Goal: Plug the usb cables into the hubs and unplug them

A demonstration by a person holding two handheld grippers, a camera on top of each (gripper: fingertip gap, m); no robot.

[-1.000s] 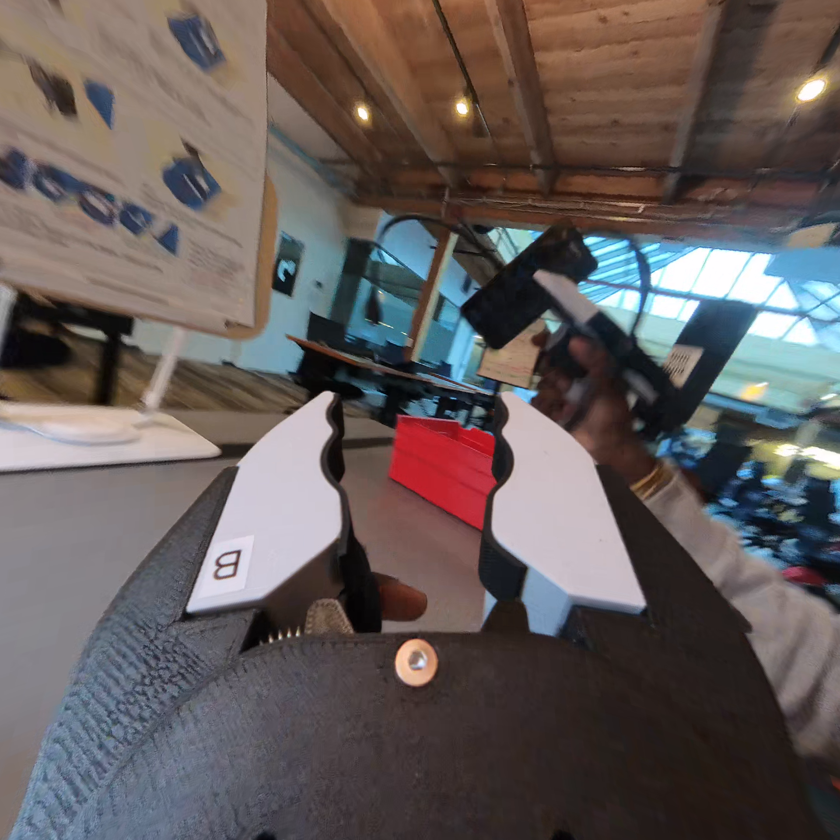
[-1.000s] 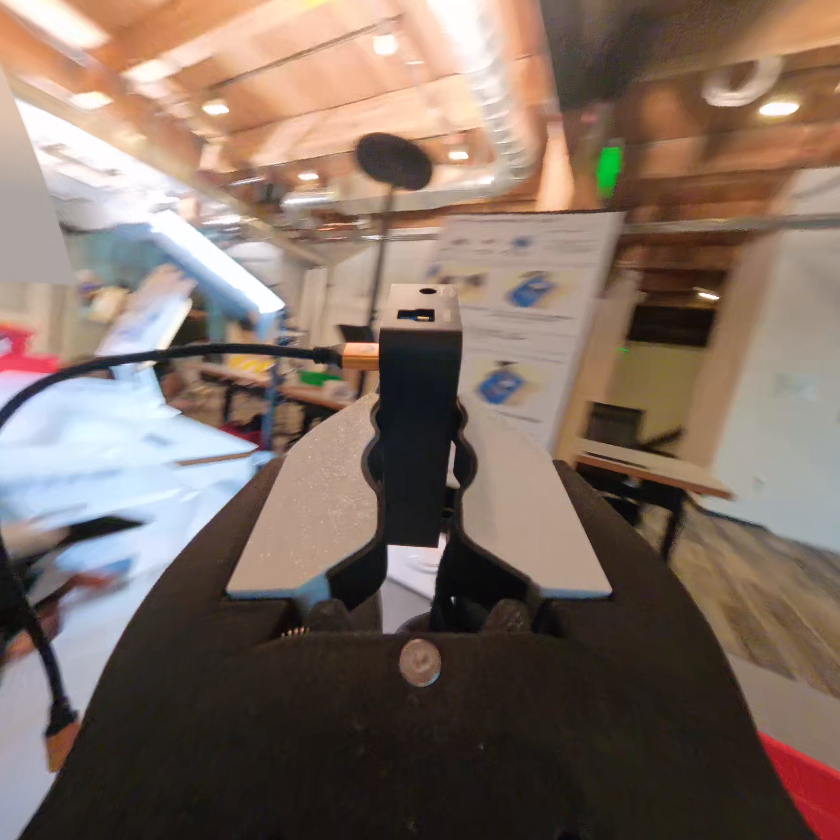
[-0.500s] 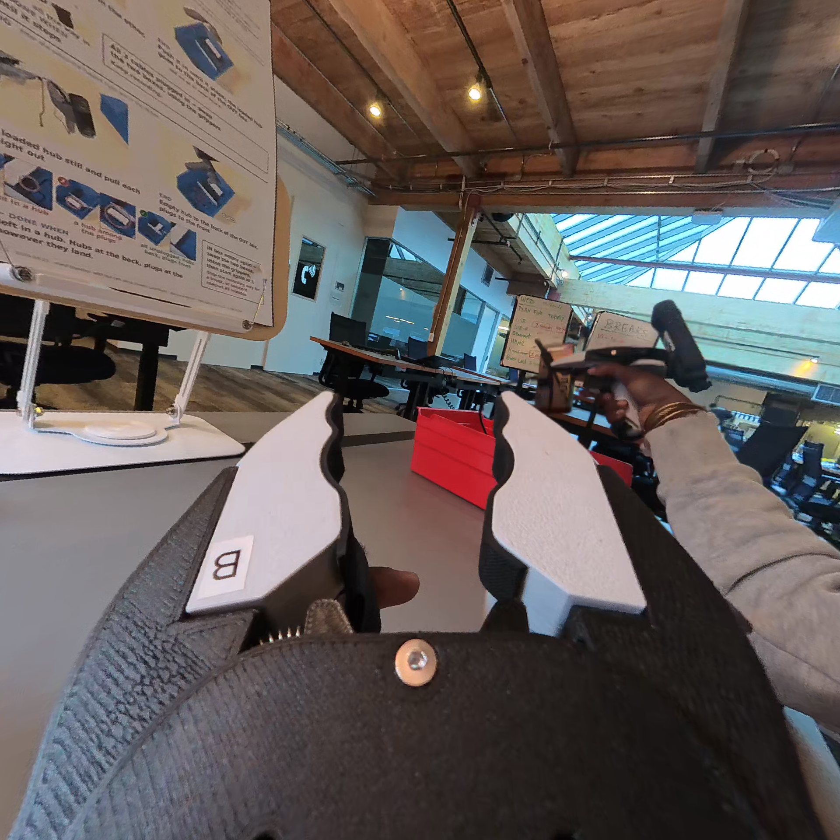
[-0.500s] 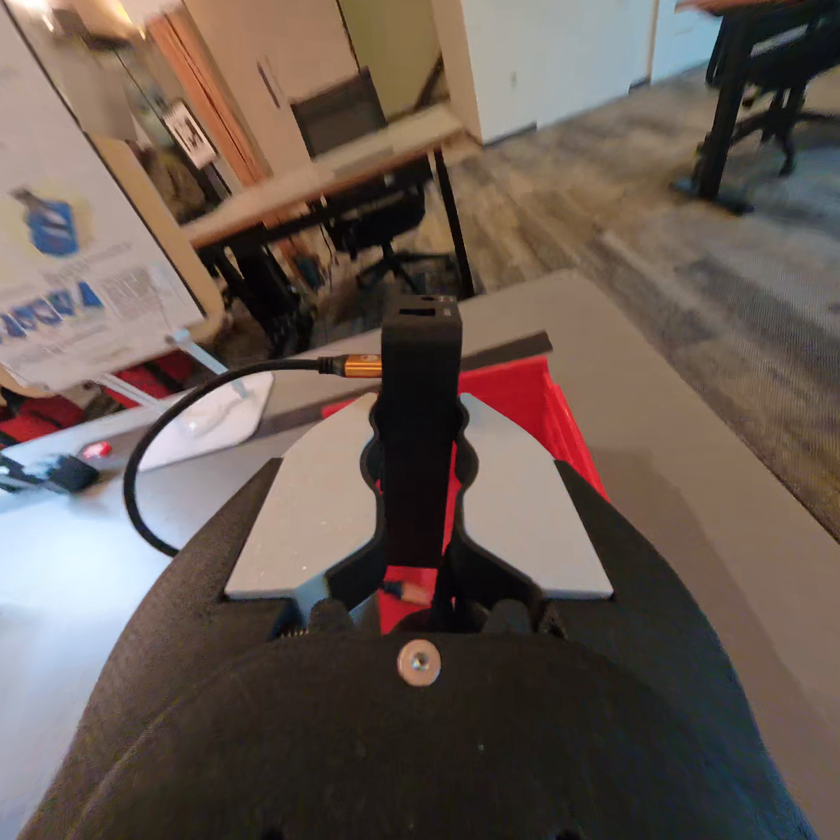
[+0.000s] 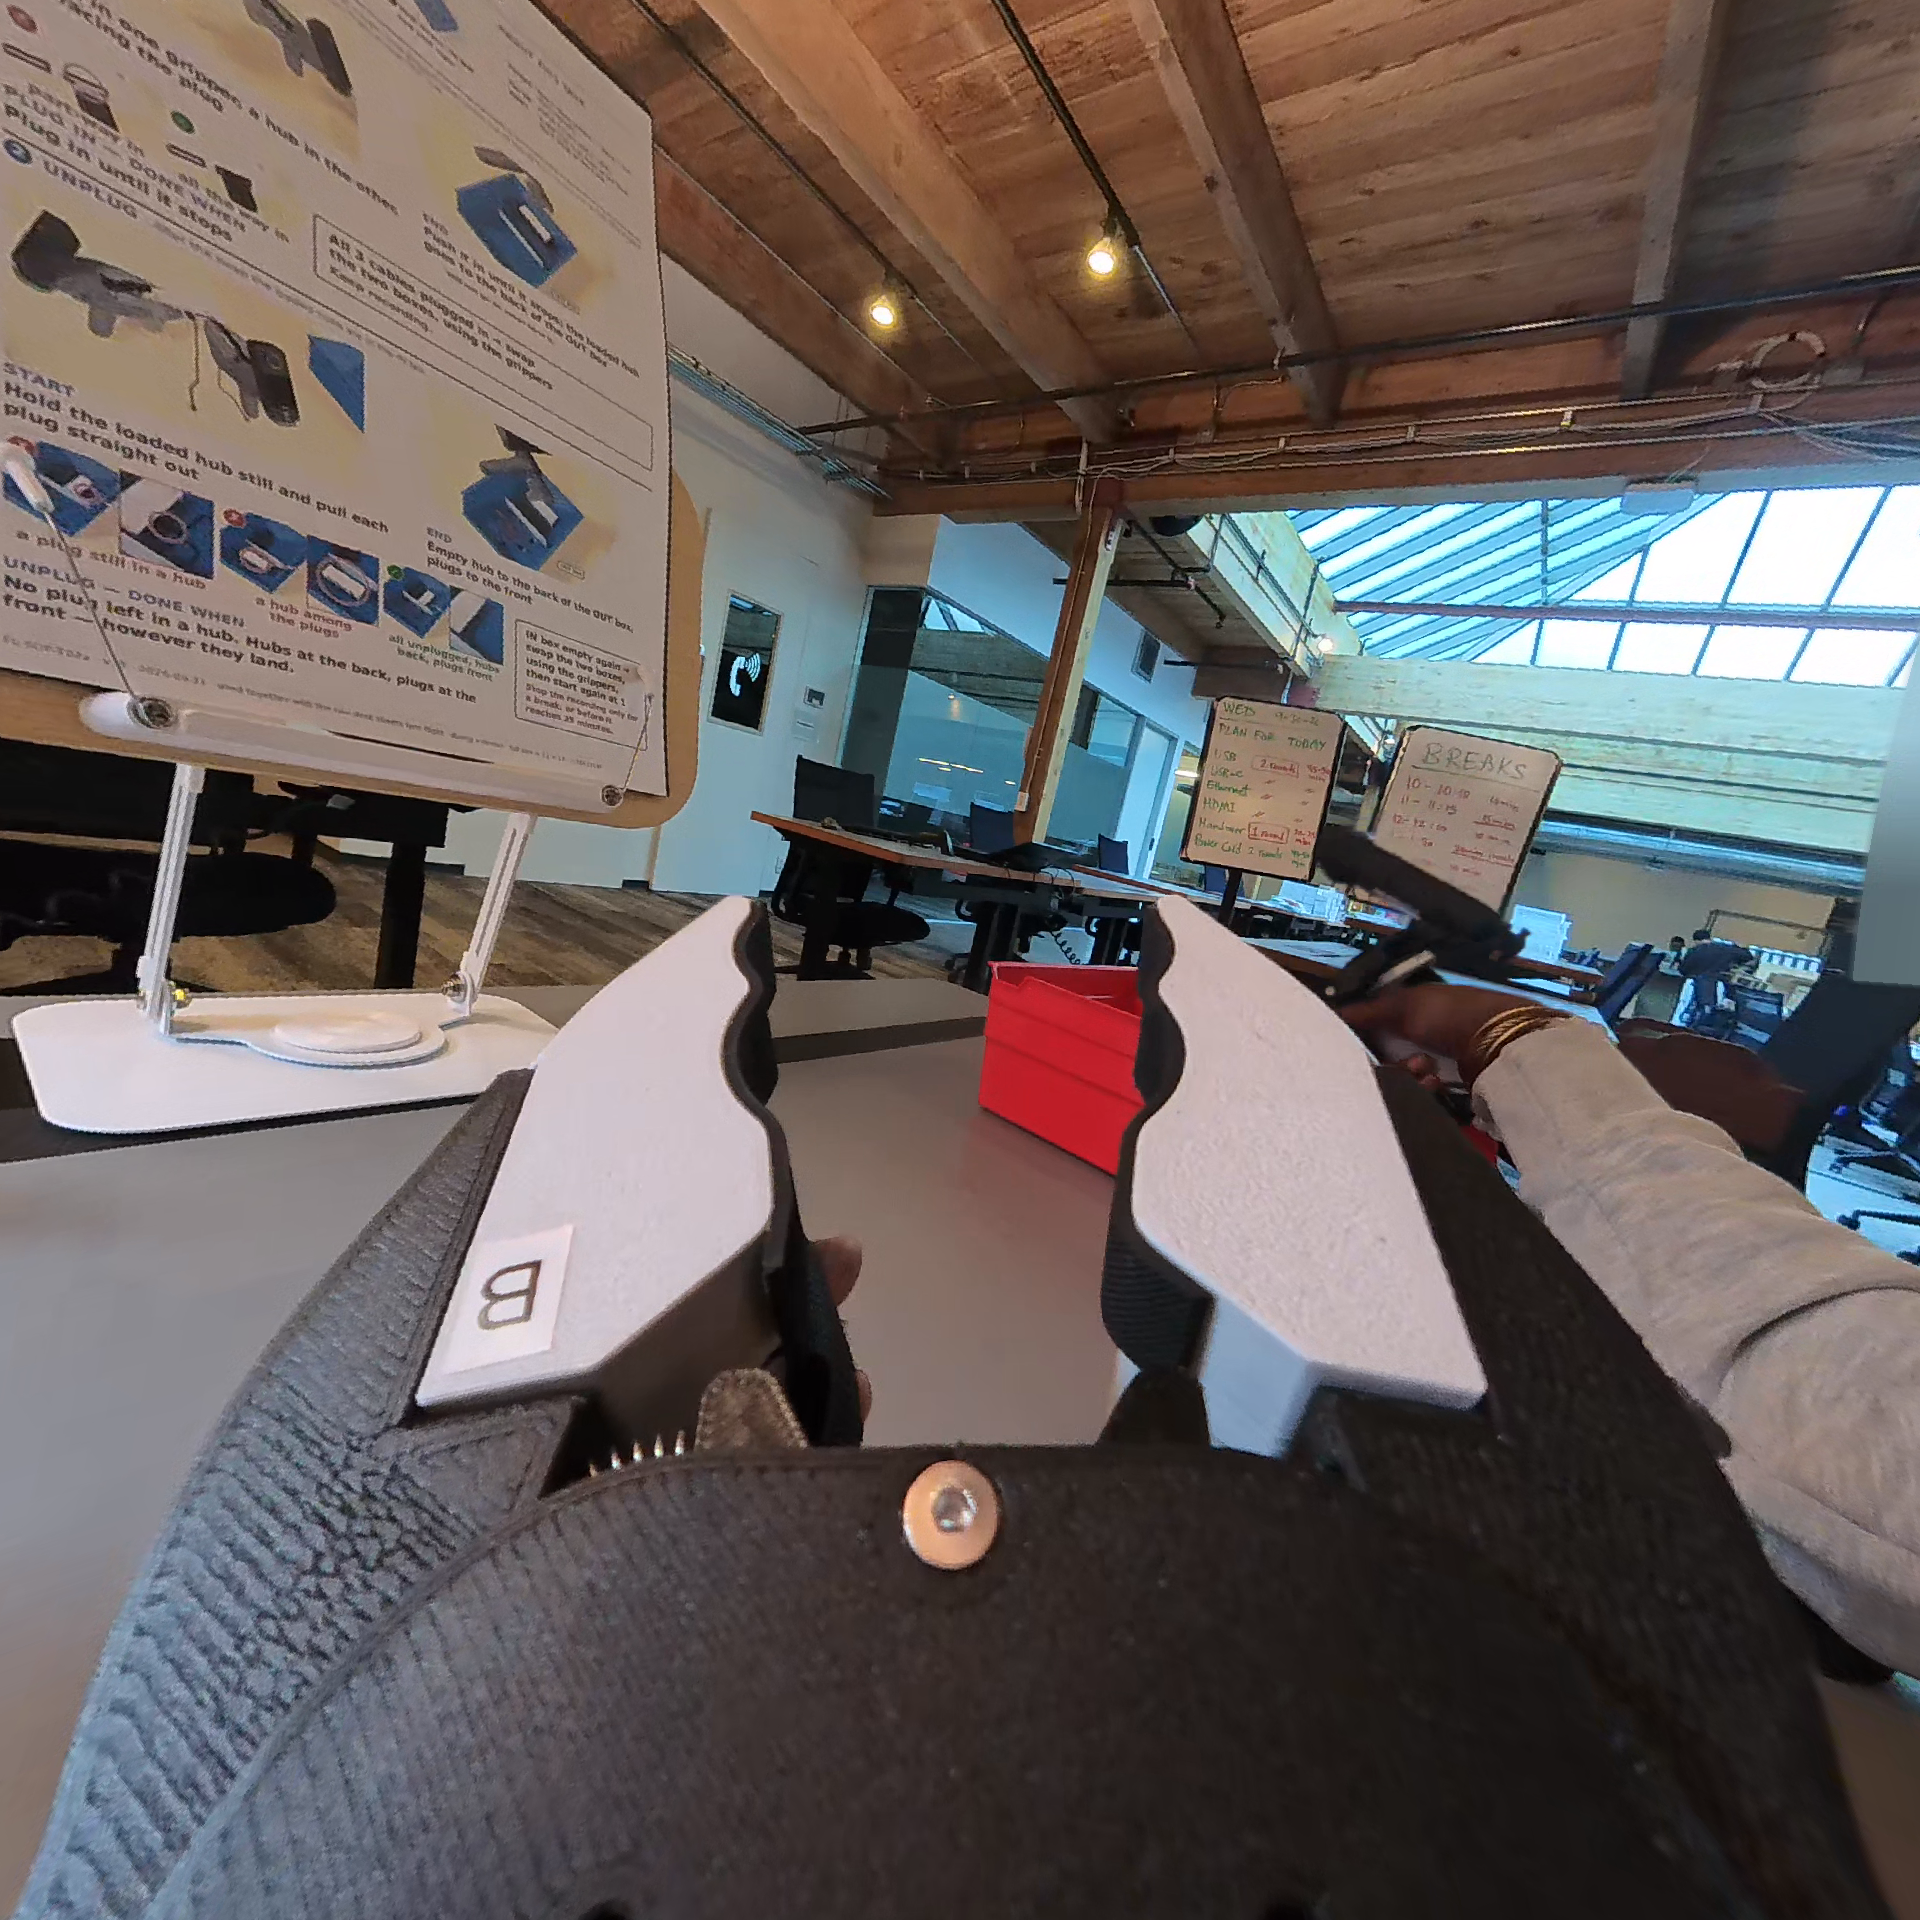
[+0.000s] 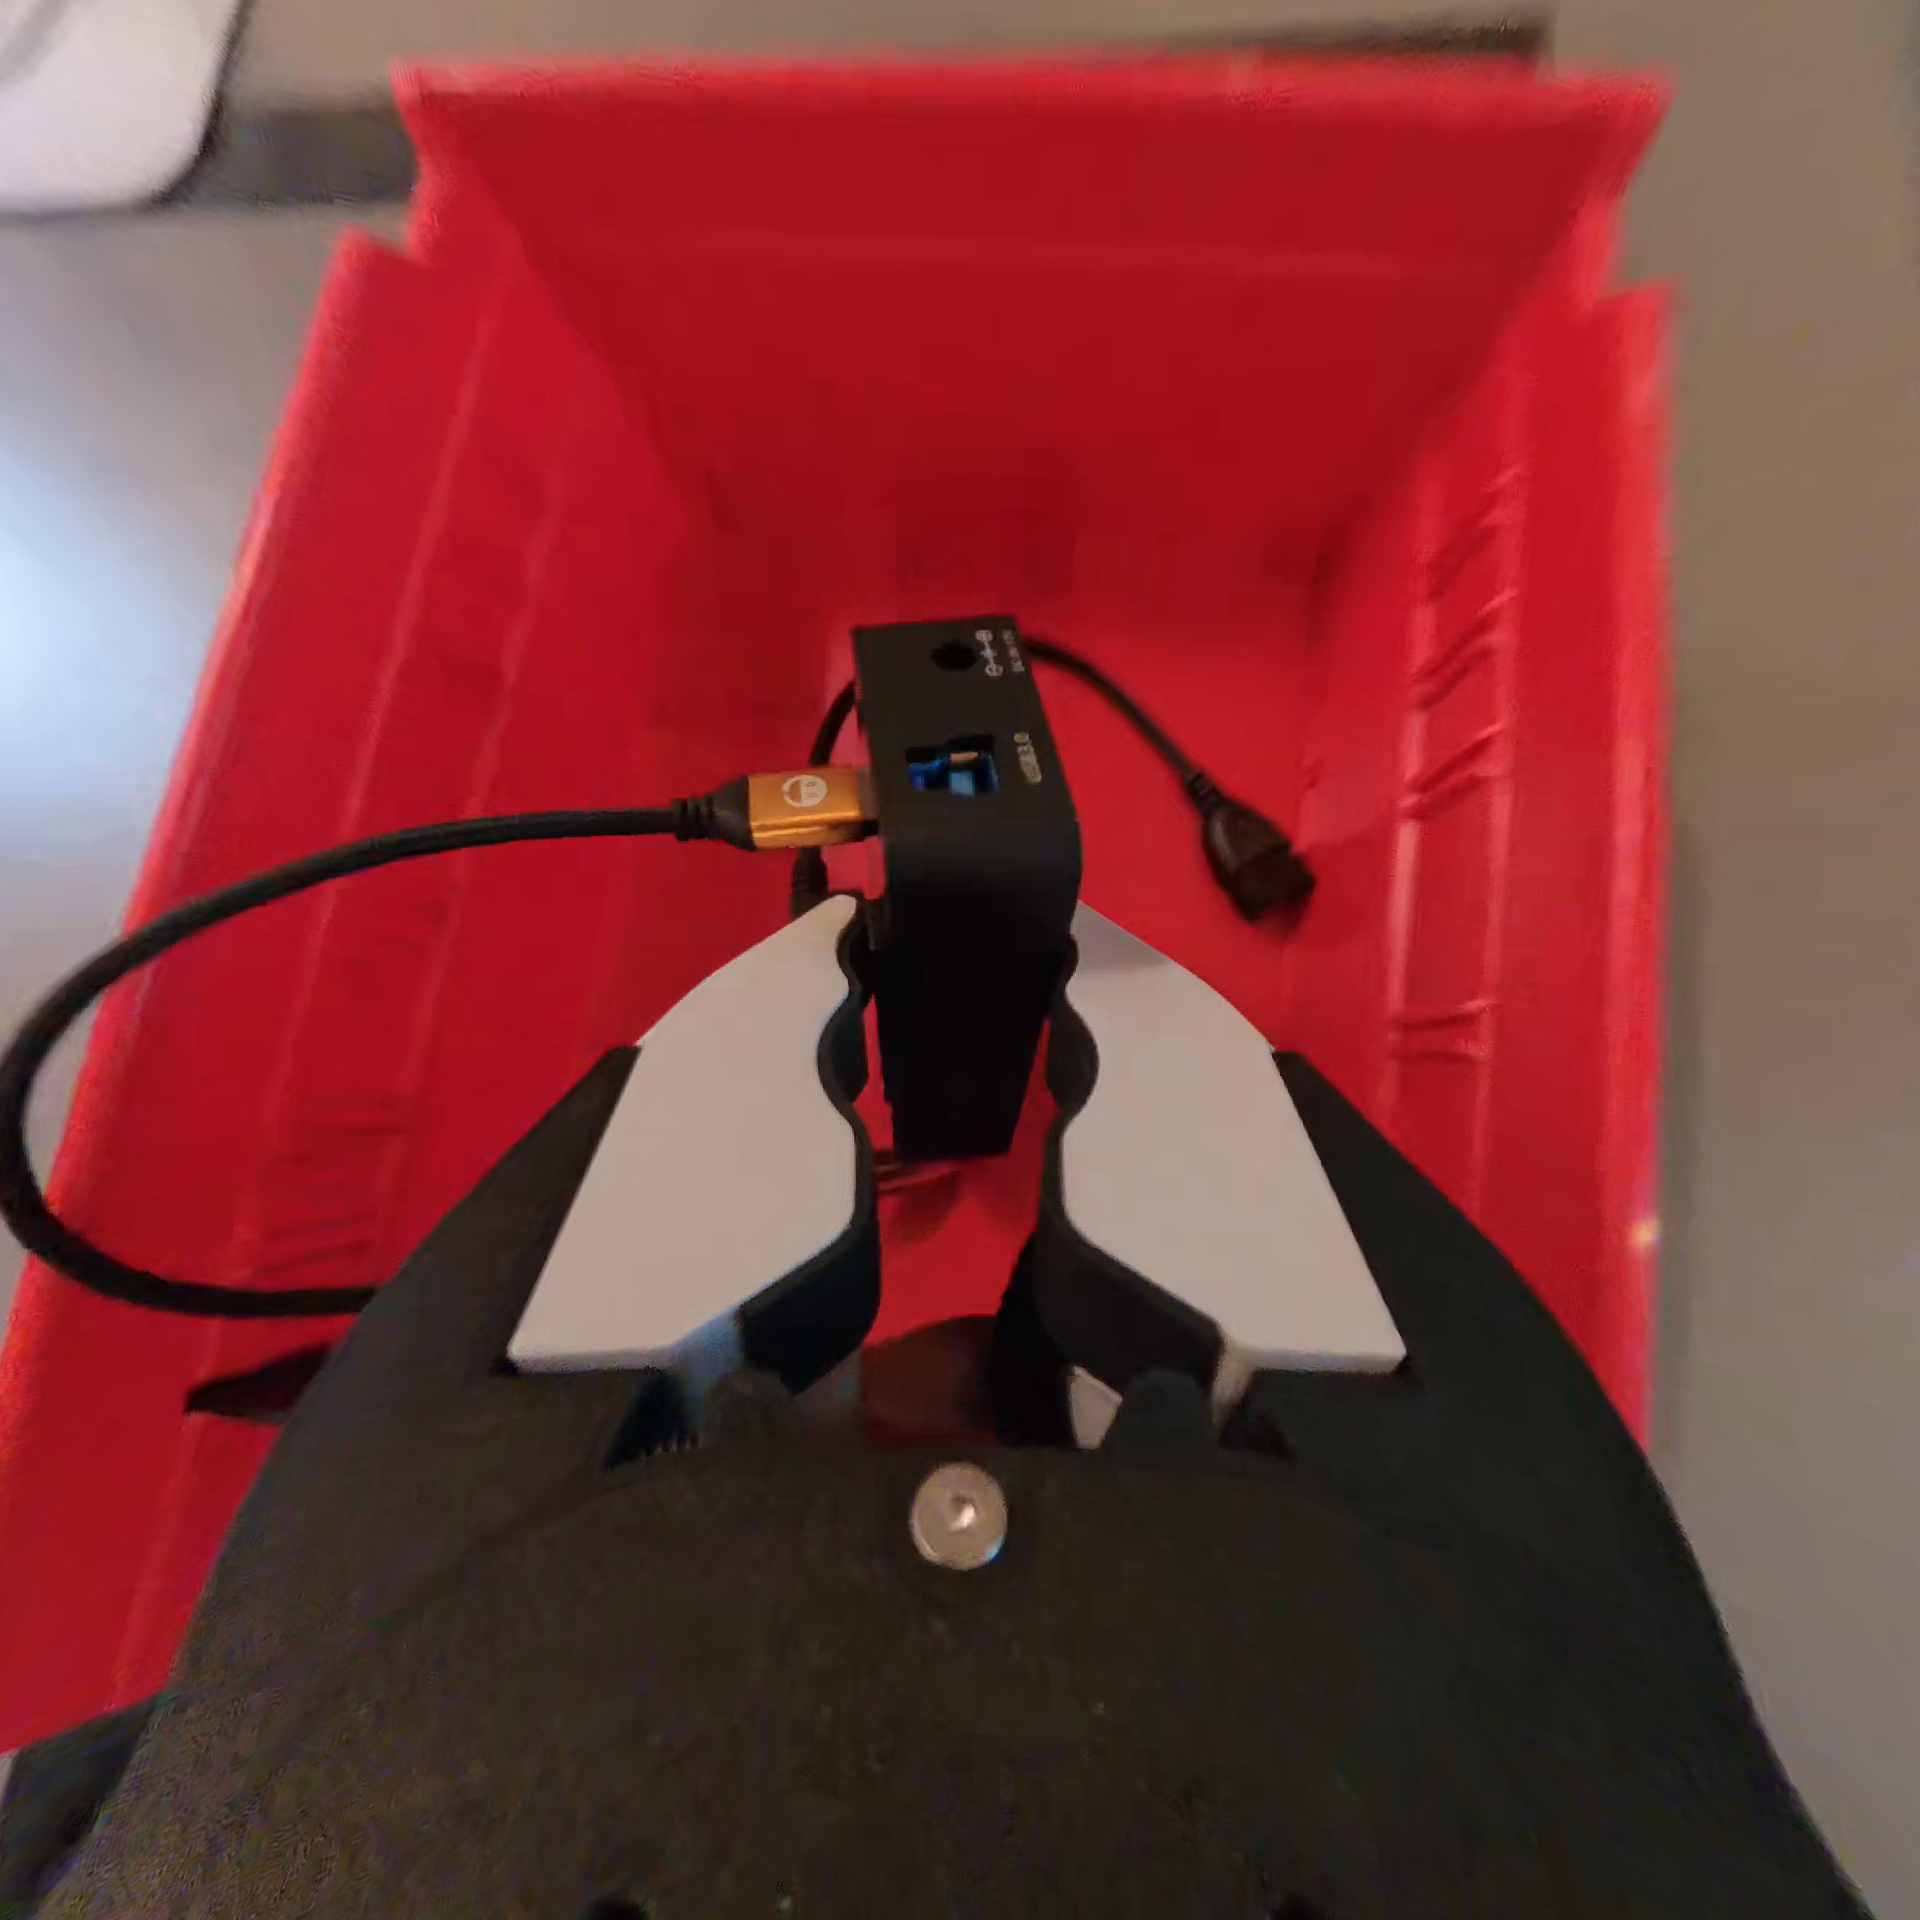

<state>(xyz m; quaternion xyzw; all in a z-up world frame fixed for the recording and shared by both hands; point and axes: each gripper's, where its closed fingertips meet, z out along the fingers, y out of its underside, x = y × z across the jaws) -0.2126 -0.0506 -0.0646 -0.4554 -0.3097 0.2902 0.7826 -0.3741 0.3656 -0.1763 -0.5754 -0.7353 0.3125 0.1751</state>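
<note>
Counts: one black hub (image 6: 971, 914), one gold-plugged cable (image 6: 800, 808) in its side, one loose black plug (image 6: 1257, 873) | Bin: your red bin (image 6: 1039, 312) holds that plug | Right gripper (image 6: 961, 935): clamped on the hub, over the bin | Left gripper (image 5: 951, 935): jaws apart, empty, above the grey table (image 5: 156, 1299).

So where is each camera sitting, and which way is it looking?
Left wrist view: sits on the left gripper, looking level across the grey table at a room; a sleeved arm shows.
Right wrist view: sits on the right gripper, looking down at the black hub it holds.
Shared: the red bin.
</note>
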